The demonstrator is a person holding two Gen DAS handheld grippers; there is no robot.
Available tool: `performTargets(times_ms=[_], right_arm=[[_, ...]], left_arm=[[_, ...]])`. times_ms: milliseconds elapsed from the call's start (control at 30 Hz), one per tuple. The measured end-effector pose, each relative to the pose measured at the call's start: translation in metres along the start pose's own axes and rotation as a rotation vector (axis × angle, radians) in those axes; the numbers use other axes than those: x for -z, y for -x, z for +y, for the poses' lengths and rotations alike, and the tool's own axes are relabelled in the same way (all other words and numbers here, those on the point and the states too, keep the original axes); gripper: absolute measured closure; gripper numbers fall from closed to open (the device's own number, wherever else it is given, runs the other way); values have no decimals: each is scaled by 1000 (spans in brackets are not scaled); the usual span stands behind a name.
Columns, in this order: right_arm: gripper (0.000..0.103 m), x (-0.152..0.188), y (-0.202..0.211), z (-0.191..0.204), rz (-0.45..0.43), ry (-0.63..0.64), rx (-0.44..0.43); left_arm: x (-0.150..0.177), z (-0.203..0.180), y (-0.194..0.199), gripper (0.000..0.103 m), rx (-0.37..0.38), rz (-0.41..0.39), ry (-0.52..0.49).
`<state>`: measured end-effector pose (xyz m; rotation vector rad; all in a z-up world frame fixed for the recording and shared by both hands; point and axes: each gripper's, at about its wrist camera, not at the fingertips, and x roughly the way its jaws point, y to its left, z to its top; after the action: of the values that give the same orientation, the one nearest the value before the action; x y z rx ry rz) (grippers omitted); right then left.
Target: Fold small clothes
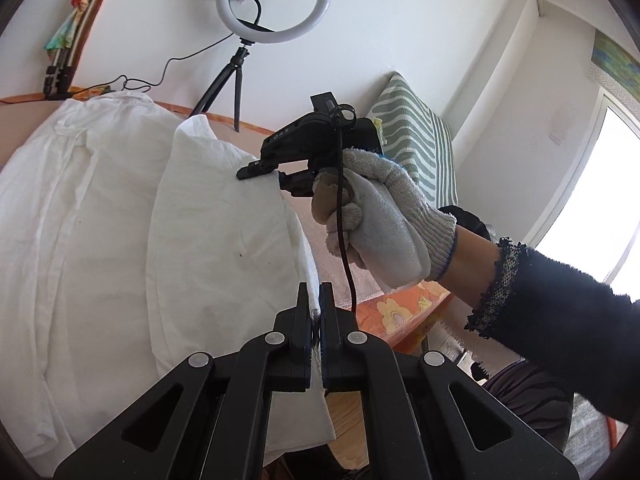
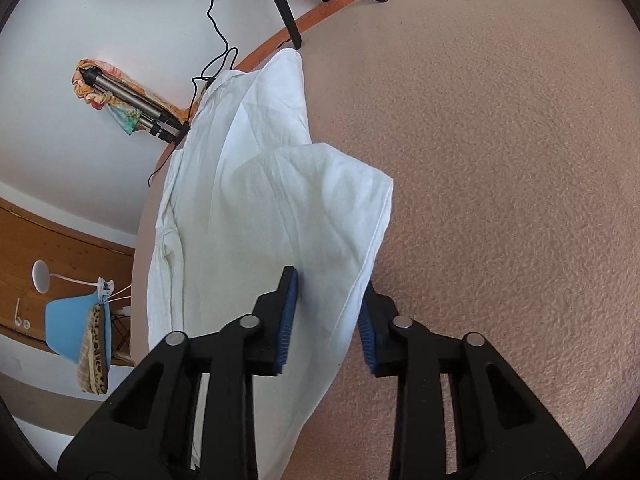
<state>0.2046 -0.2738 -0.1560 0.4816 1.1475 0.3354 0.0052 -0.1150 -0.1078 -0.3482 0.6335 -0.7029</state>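
Now | left tool [image 1: 316, 312] clamped on white garment [image 1: 216, 216] hem | right tool [image 2: 326, 316] parted, straddling fold (pads not pressing)

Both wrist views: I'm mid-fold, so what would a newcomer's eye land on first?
The white garment spread over the pinkish bed cover dominates both views. In the left wrist view, the left gripper is shut on its near edge, while the gloved hand brings the right gripper in from the right, jaws apart with a fold between them. A ring light stands behind.
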Motion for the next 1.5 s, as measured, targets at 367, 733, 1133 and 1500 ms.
performTargets(times_ms=[367,733,1133,1500], right_arm=[[97,6,3,115,-25,317,247],[97,52,-68,216,73,621,421],[97,81,-148,242,146,747,537],[96,74,-115,235,112,703,364]], left_arm=[[22,26,35,102,-29,-47,130],[44,48,65,102,-108,-79,200],[55,69,72,102,-155,-65,226],[57,64,69,102,-163,-21,199]])
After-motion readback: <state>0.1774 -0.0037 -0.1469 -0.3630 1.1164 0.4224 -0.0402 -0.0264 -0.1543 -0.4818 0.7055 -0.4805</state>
